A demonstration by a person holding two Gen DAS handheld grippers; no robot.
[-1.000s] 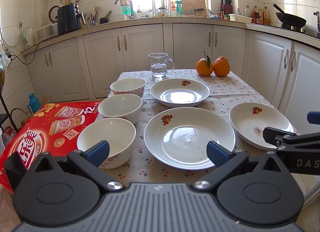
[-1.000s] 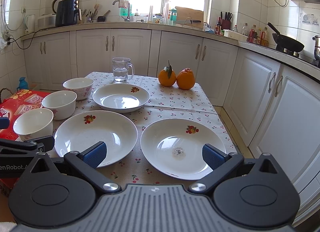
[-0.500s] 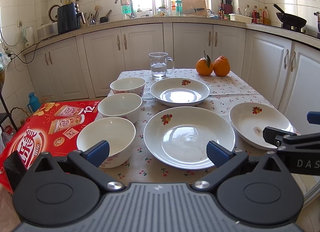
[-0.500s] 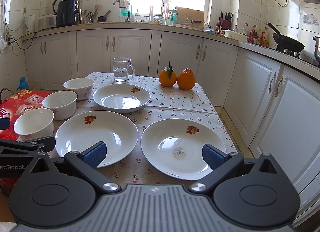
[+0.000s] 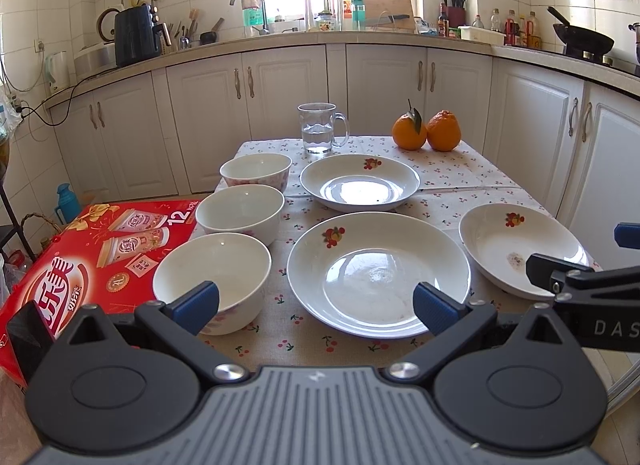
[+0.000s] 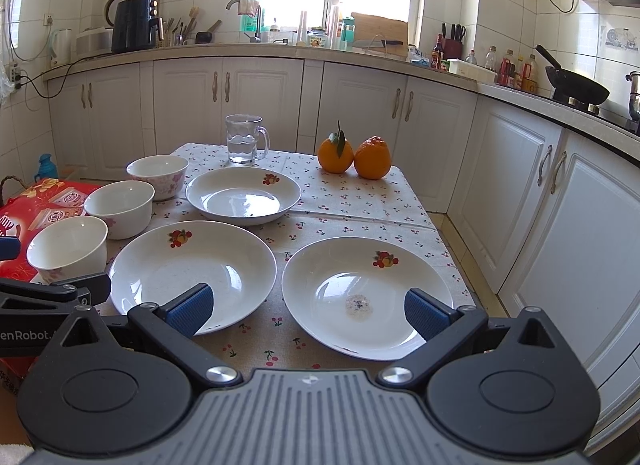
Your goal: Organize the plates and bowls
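Both spread wide, empty: left gripper (image 5: 316,301) before large white fruit-print ceramic plate (image 5: 378,273); right gripper (image 6: 308,305) before stained white plate (image 6: 368,295).

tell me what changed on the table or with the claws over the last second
Nothing visibly changed. The left claw and right claw still hover open and empty at the near table edge. The three bowls remain in a row on the left, the three plates unstacked, and the glass mug and oranges stay at the far end.
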